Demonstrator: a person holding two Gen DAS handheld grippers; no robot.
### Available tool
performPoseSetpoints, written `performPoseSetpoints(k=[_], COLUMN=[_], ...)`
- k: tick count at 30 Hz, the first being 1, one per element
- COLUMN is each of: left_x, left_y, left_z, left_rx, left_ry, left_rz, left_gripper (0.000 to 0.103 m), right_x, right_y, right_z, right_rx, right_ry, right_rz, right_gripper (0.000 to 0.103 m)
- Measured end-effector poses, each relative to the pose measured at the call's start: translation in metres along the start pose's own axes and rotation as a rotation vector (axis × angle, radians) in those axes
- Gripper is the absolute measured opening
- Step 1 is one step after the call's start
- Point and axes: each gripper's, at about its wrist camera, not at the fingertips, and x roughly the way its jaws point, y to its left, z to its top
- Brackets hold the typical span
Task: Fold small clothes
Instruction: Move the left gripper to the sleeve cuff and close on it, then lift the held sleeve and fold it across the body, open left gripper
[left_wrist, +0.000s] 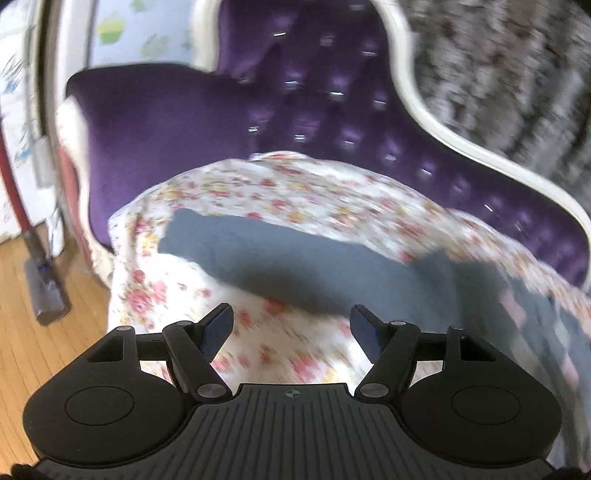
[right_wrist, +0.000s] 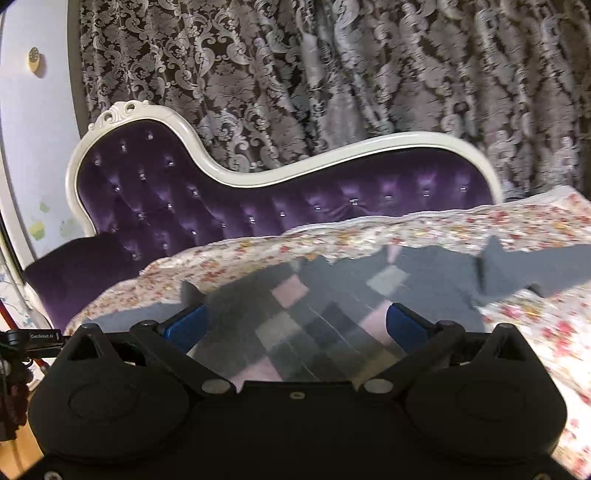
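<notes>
One grey garment (right_wrist: 332, 295) with a checked panel is seen spread on the flowered sheet (left_wrist: 295, 184) over the purple sofa (right_wrist: 166, 199), a sleeve laid out sideways; folding is judged barely begun. Both the left gripper (left_wrist: 291, 328) and right gripper (right_wrist: 295, 325) fingers are held wide apart, empty.

The right hand-held gripper (right_wrist: 295, 325) stands wide apart with nothing between its blue pads, over a grey garment (right_wrist: 424, 280) with a pink-and-grey checked panel. The garment lies spread on a floral sheet (right_wrist: 517, 229) covering a purple tufted chaise (right_wrist: 166, 199); a damask curtain (right_wrist: 332, 74) hangs behind.
</notes>
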Motion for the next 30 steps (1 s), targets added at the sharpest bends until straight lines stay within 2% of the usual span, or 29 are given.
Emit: performPoseSetpoints(k=[7,16,18,19,21,23,24,30], left_x=[0.06,0.109,0.11,0.109,0.111,0.11,0.108,0.065], left_y=[0.034,0.055,0.057,0.059,0.064,0.065,0.065,0.06], left_z=[0.009,0.014,0.016,0.018,0.022,0.024,0.025,0.046], left_rx=[-0.117,-0.22,-0.236,-0.239,-0.259,-0.262,-0.248,-0.211], left_ry=[0.048,0.026,-0.016,-0.036,-0.043,-0.057,-0.075,-0.19], left_rz=[0.043,0.046,0.085,0.081,0.053,0.036,0.017,0.064], left_gripper=[0.068,0.069,0.067,0.047,0.025,0.011,0.007,0.007], right_x=[0.038,0.065,0.069,0.071,0.073,0.076,0.078,0.079], right_y=[0.014,0.027,0.027,0.027,0.025,0.023,0.023,0.015], right_z=[0.007,-0.004,-0.007,-0.008,-0.012,-0.015,-0.017,-0.026], right_rx=[-0.007,-0.028,-0.026,-0.025,-0.021,-0.013,-0.009,0.02], right_ry=[0.033,0.12,0.136,0.144,0.16,0.176,0.186,0.225], right_rz=[0.06,0.099,0.101,0.101,0.101,0.1,0.099,0.092], right_gripper=[0.102,0.102,0.102,0.102,0.102,0.102,0.102,0.102])
